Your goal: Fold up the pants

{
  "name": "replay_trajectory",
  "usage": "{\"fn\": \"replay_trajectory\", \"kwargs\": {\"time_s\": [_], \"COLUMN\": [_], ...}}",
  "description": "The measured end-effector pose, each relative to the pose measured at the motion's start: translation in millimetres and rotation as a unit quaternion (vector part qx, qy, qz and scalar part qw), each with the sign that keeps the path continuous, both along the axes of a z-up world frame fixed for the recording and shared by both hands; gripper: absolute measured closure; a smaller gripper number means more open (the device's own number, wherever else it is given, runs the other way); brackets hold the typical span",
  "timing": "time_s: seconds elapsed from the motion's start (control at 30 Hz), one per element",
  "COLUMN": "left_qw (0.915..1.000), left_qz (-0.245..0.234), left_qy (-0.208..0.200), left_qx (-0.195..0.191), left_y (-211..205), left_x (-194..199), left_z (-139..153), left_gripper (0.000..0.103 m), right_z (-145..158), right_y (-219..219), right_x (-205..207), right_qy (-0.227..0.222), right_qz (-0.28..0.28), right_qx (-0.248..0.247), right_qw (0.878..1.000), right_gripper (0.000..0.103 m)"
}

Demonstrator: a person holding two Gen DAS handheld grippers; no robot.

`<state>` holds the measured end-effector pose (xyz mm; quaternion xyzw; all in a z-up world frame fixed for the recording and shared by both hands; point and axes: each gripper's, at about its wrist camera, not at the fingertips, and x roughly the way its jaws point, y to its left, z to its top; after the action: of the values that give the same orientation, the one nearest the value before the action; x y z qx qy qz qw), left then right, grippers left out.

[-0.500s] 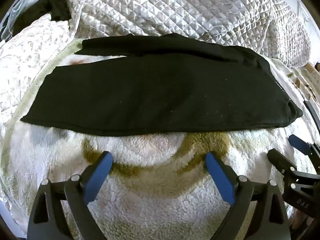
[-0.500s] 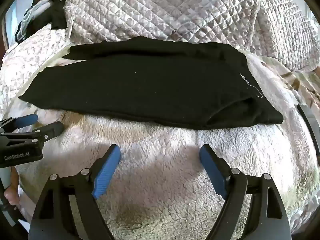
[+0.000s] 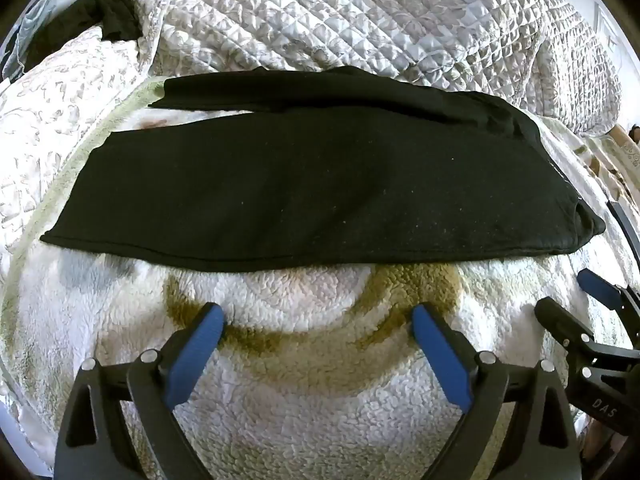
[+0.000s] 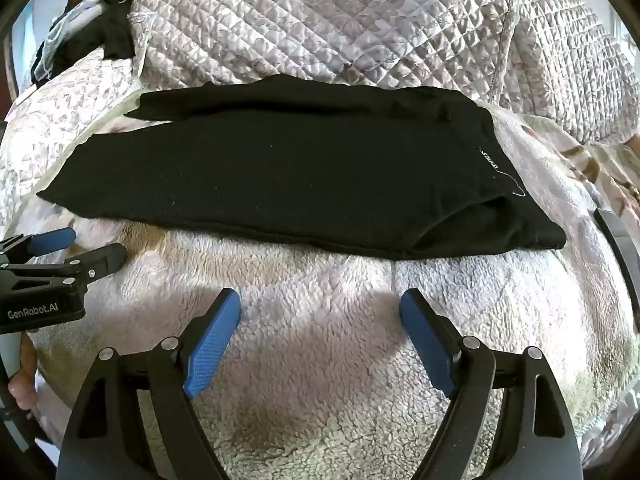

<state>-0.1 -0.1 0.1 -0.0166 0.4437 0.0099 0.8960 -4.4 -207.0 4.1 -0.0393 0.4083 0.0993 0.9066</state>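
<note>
I see the black pants [image 3: 320, 196] lying lengthwise, one leg over the other, on the fleece blanket [image 3: 320, 380] before me. My left gripper [image 3: 318, 320] and right gripper [image 4: 320, 306] hover short of their near edge, fingers spread wide, grasping nothing.

The pants [image 3: 320, 196] are lying lengthwise across the fleece blanket [image 3: 320, 380], one leg folded over the other, waist end to the right. The quilt [image 3: 360, 20] is lying bunched behind them, with a dark garment [image 3: 116, 16] sitting at the far left. The left gripper [image 3: 318, 320] and right gripper [image 4: 320, 304] are hovering side by side in front of the pants' near edge, apart from it.
</note>
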Motion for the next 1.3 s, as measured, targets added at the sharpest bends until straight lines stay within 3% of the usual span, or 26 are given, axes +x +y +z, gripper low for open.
{"fn": "replay_trajectory", "kwargs": {"time_s": [1.3], "left_qw": [1.0], "left_qz": [0.0], "left_qy": [0.001], "left_qx": [0.0], "left_y": [0.1], "left_x": [0.0], "left_z": [0.0], "left_gripper": [0.004], "right_z": [0.5], "right_y": [0.2], "right_x": [-1.4], "right_qy": [-0.004], "right_qz": [0.0], "right_qx": [0.0], "right_qw": [1.0], "right_gripper": [0.021]}}
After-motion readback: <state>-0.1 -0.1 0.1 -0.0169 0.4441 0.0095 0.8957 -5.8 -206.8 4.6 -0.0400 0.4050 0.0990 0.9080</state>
